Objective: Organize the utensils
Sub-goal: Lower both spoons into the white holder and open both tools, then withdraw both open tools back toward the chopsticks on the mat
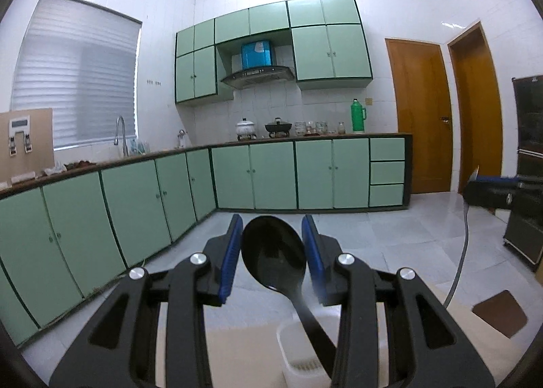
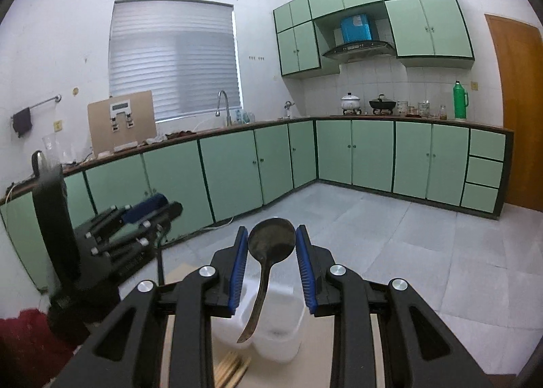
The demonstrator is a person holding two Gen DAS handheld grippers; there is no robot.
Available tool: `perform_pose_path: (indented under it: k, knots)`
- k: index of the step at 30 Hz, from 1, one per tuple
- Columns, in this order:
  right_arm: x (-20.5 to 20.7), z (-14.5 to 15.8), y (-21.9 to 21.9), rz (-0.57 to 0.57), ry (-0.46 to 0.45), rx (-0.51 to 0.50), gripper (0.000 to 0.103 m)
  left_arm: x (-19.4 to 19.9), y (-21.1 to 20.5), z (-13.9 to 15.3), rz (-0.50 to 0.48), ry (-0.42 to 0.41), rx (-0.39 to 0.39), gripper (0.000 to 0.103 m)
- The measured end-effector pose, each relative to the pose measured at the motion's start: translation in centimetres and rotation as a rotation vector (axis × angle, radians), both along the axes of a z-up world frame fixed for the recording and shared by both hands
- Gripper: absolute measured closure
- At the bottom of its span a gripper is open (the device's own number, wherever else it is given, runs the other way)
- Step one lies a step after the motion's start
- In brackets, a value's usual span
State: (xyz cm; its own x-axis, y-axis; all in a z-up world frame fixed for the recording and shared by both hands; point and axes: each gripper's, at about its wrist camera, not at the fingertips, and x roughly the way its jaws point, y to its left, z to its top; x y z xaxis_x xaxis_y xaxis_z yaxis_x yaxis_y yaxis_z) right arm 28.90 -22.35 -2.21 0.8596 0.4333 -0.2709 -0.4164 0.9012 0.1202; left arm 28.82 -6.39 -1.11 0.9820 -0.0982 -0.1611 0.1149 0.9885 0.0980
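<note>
Each gripper's jaws clamp a spoon bowl: left (image 1: pixel 272 245) black spoon (image 1: pixel 273 252), right (image 2: pixel 271 244) metal spoon (image 2: pixel 270 240).

Both grippers are raised and point roughly level across the room. The left gripper (image 1: pixel 273 245) has its blue fingers (image 1: pixel 230 252) clamped on a spoon bowl; the right gripper (image 2: pixel 271 249) is likewise clamped.

White-tiled kitchen walls (image 1: pixel 390 15), mint-green base cabinets (image 1: pixel 271 174) and wall cabinets (image 1: pixel 325 49) – dark green trim, slatted window blind (image 2: pixel 173 55), pale tiled floor (image 2: pixel 390 252), wooden doors (image 1: pixel 420 116), range hood (image 1: pixel 258 76).
</note>
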Motion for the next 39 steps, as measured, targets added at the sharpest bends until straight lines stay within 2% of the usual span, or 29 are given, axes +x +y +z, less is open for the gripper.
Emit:
perform_pose_path:
  k: [3, 9, 18, 22, 24, 26, 32, 34, 35, 39]
  knots:
    - [2.7, -0.2, 1.0, -0.045, -0.005, -0.043, 0.075, 2.6, -0.7, -0.5, 0.018, 0.005, 0.012, 0.069]
    - [7.2, -4.2, 2.8, -0.092, 0.059, -0.120, 0.075, 6.8, -0.7, -3.3, 0.037, 0.057, 0.016, 0.069]
    - [8.1, -7.8, 3.5, -0.055, 0.153, -0.126, 0.074, 7.4, 1.0, -6.3, 0.010, 0.126, 0.012, 0.067]
    - [7.3, -8.0, 2.9, -0.058, 0.150, -0.128, 0.071, 6.3, 1.8, -6.4, 0.009, 0.133, 0.003, 0.063]
    - [6.7, -7.9, 2.5, -0.065, 0.150, -0.118, 0.062, 5.6, 2.1, -6.1, 0.009, 0.138, 0.000, 0.060]
    - [5.7, -7.7, 1.9, -0.081, 0.148, -0.106, 0.054, 4.7, 2.3, -5.9, 0.008, 0.144, 0.001, 0.051]
    - [0.9, -8.8, 1.1, -0.111, 0.177, -0.096, 0.027, -0.5, 3.5, -6.1, -0.002, 0.215, 0.002, 0.034]
    - [-1.4, -10.1, 0.9, -0.123, 0.210, -0.098, 0.024, -2.9, 4.0, -7.0, -0.002, 0.268, 0.004, 0.029]
    - [-2.3, -10.7, 0.9, -0.126, 0.231, -0.096, 0.023, -4.0, 4.2, -7.8, -0.002, 0.320, 0.004, 0.028]
    - [-6.8, -14.4, 0.9, -0.135, 0.345, -0.090, 0.023, -7.8, 4.5, -11.5, -0.022, 0.472, 0.018, 0.028]
